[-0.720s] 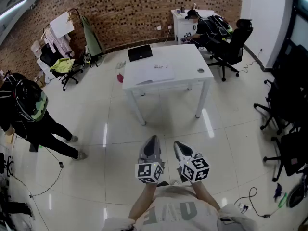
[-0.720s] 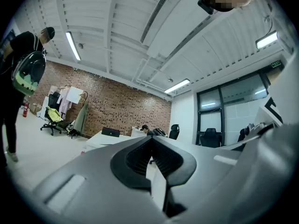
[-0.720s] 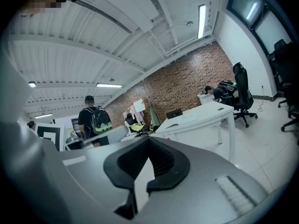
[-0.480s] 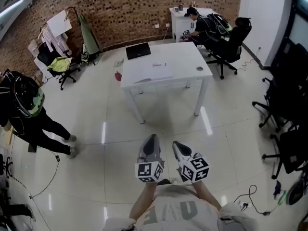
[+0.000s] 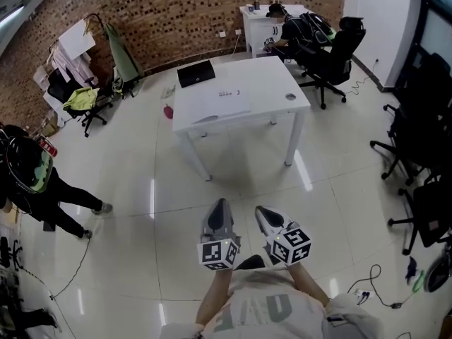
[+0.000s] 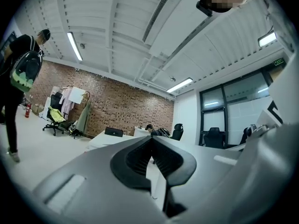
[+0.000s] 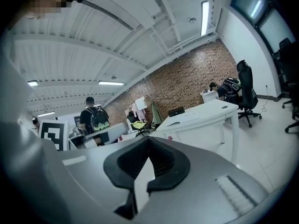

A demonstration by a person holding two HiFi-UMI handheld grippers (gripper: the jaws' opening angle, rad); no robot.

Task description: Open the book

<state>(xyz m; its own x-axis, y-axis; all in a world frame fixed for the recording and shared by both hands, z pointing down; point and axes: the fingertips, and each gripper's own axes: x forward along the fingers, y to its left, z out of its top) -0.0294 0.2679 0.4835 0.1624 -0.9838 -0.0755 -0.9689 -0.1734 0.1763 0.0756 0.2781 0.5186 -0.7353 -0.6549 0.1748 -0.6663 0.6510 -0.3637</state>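
The left gripper (image 5: 220,207) and right gripper (image 5: 263,213) are closed, holding nothing. The book (image 5: 223,104) lies on the tabletop (image 5: 272,83), far from them.

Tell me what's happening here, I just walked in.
A person stands holding the left gripper and the right gripper out in front, both shut and empty. Ahead, well apart from them, a white table bears the book, lying flat near a black laptop. Opening it has not begun yet.

Ceiling tubes (image 6: 74,45) are lighting the room brightly; the floor (image 5: 152,196) is glaring at eight o'clock; fisheye edges are darkening and bending.
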